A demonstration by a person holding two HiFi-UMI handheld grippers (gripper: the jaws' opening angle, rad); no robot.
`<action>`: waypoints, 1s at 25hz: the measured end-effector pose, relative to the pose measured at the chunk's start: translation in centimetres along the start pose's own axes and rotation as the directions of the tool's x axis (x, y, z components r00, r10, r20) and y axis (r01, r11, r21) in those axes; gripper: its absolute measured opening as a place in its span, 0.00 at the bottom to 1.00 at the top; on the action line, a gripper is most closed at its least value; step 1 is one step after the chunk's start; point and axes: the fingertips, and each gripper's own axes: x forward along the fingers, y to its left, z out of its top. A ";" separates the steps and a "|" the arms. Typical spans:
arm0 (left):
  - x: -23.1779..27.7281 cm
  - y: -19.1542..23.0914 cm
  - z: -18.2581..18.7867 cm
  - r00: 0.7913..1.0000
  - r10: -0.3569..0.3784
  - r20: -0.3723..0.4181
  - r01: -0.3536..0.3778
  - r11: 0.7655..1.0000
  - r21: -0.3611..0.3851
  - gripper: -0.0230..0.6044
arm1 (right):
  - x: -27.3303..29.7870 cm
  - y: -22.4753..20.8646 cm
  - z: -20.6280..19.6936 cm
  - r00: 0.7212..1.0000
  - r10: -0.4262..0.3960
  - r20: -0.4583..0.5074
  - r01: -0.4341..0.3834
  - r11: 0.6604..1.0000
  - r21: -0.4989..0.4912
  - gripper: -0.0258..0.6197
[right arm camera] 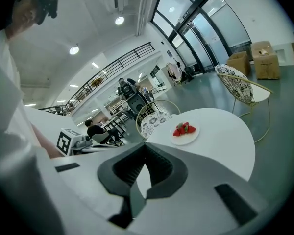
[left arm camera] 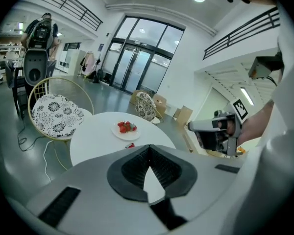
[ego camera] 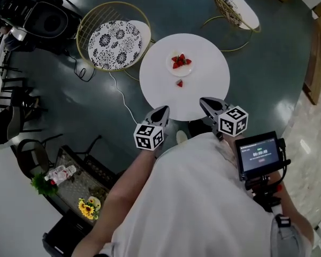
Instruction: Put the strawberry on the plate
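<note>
- The strawberry [ego camera: 179,83] lies alone on the round white table [ego camera: 203,79], near its middle. It is just beside the plate [ego camera: 180,73], on the side toward the person.
- It shows only as a small red blob, so its long axis and the way its tip points cannot be told.
- The plate already carries a small heap of red strawberries [ego camera: 181,61].
- The left gripper [ego camera: 165,110] hangs at the table's near edge, aimed toward the plate. Its jaws are pressed together with nothing between them.
- The right gripper [ego camera: 206,103] hangs beside it at the same near edge. Its jaws are likewise closed and empty.
- Both grippers are well apart from the strawberry.
</note>
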 end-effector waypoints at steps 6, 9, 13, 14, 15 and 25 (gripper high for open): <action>0.3 -0.4 -0.1 1.000 -0.016 -0.024 0.016 1.000 -0.019 0.05 | -0.1 0.4 0.0 1.000 0.003 -0.015 -0.003 1.000 0.005 0.05; 2.0 -0.4 -0.4 0.998 -0.024 -0.061 0.022 0.999 -0.031 0.05 | 0.4 -0.9 0.5 1.000 0.011 -0.020 -0.010 1.000 0.021 0.05; 5.6 0.5 -0.9 0.992 -0.004 -0.128 0.003 1.000 -0.009 0.05 | 2.2 -3.9 1.1 0.999 0.033 -0.028 -0.032 0.998 0.053 0.05; 6.0 0.7 -0.9 0.991 0.004 -0.135 -0.006 1.000 -0.011 0.05 | 2.6 -4.2 1.1 0.999 0.038 -0.031 -0.036 0.998 0.058 0.05; 6.4 0.9 -0.8 0.990 0.011 -0.139 -0.014 1.000 -0.020 0.05 | 2.8 -4.5 1.1 0.999 0.041 -0.034 -0.039 0.997 0.064 0.05; 10.5 1.5 -2.1 0.974 0.024 -0.224 -0.031 0.999 -0.027 0.05 | 3.7 -8.5 1.0 0.999 0.020 -0.044 -0.014 0.992 0.122 0.05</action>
